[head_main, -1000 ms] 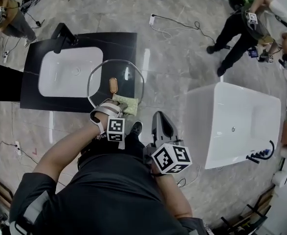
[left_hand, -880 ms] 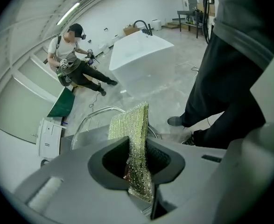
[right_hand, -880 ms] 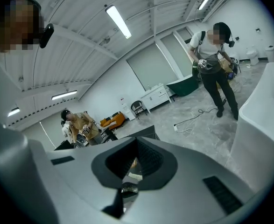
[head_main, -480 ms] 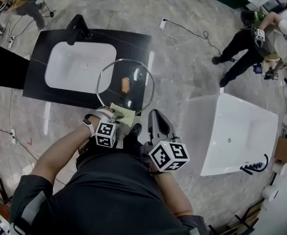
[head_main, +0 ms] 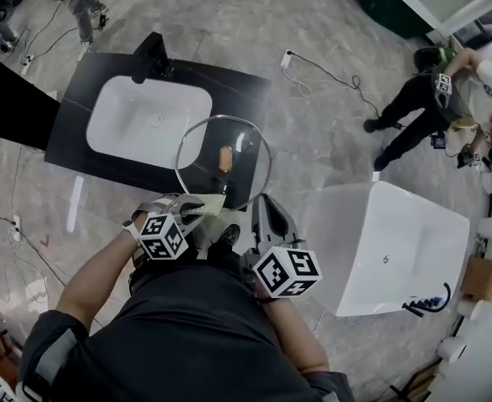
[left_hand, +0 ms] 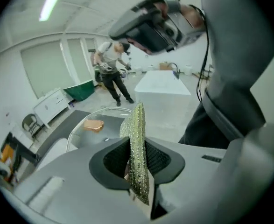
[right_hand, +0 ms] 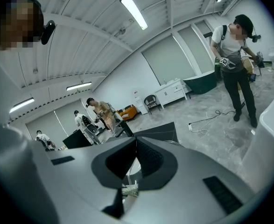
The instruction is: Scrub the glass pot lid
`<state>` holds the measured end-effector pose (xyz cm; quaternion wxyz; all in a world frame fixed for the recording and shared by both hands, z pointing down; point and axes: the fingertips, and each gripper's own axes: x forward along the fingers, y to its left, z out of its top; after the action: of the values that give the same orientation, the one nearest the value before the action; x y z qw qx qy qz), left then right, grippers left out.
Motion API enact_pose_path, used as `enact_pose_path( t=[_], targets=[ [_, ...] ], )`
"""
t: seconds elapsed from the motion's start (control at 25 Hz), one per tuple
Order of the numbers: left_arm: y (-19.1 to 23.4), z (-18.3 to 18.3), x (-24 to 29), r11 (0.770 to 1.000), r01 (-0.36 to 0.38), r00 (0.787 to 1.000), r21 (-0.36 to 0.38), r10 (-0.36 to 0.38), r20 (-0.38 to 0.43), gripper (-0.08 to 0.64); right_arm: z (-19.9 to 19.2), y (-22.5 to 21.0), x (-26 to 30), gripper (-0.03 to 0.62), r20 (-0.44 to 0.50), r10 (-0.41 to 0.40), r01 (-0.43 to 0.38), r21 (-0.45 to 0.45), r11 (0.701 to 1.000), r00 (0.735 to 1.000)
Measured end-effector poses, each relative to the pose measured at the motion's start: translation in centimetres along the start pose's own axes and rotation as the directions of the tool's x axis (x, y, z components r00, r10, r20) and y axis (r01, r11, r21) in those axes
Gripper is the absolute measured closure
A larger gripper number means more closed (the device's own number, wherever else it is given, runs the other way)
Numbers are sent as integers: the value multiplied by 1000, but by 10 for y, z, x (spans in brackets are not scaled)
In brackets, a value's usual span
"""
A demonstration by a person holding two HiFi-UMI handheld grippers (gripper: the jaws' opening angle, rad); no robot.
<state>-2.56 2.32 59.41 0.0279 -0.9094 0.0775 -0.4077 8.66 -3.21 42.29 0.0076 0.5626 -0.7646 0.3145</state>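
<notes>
In the head view the round glass pot lid (head_main: 208,153), with its copper handle (head_main: 225,157), hangs over the right end of a black counter. My right gripper (head_main: 261,199) is at the lid's near right edge and is shut on its rim. In the right gripper view the metal rim (right_hand: 129,174) runs between the closed jaws of my right gripper (right_hand: 136,146). My left gripper (head_main: 191,208) is shut on a yellow-green scouring pad (head_main: 205,205) at the lid's near edge. The left gripper view shows the pad (left_hand: 137,148) standing upright between the jaws of my left gripper (left_hand: 136,146), with the lid (left_hand: 87,134) behind it.
A black counter (head_main: 69,145) with a white sink (head_main: 149,120) and a black faucet (head_main: 151,57) lies under and left of the lid. A white bathtub (head_main: 401,254) stands to the right. A person (head_main: 430,107) stands at the far right, and a cable (head_main: 329,74) trails on the floor.
My left gripper has swung left and back toward my body with the pad, now at the lid's near rim. The right gripper keeps its hold on the lid.
</notes>
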Motion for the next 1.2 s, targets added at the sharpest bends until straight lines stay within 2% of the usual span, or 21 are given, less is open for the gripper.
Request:
enact_pose_path(
  t=[0.04,0.12,0.24,0.32,0.4,0.48,0.52,0.6,0.72,0.84,1.04,1.2],
  targets=[
    [7,7,-9,997,-19,999,-74,23,48,488,1,2,2,586,-3,3,-3,-6,1000,1000],
    [20,22,-28,974,-35,987,-225,69,147,488,2,7,6,586,-8,10,-10,-20,1000,1000],
    [41,42,-64,907,-20,947,-420,152,284,488,1,16,14,586,-17,20,-21,-36,999,1000],
    [55,58,-90,842,14,901,-539,224,373,488,-1,21,19,586,-26,30,-32,-47,998,999],
    [66,75,-116,767,72,838,-638,301,456,488,1,25,22,585,-28,40,-41,-61,997,999],
    [75,90,-138,702,136,777,-699,362,515,488,4,29,24,586,-21,49,-50,-76,996,999],
    [78,96,-147,677,160,753,-718,386,533,488,6,31,26,586,-15,56,-57,-82,995,998],
    [83,104,-162,643,188,718,-743,426,550,488,13,37,27,586,12,78,-76,-98,992,997],
    [89,116,-181,616,202,675,-761,475,564,488,27,46,24,586,63,102,-92,-154,984,993],
    [95,126,-189,620,189,651,-761,501,570,488,38,48,21,586,93,102,-81,-203,976,990],
    [106,133,-185,603,208,639,-770,513,574,488,51,45,11,586,146,88,-52,-236,970,985],
    [109,142,-183,599,213,644,-772,508,572,488,59,43,3,586,162,73,-29,-259,966,984]
  ],
)
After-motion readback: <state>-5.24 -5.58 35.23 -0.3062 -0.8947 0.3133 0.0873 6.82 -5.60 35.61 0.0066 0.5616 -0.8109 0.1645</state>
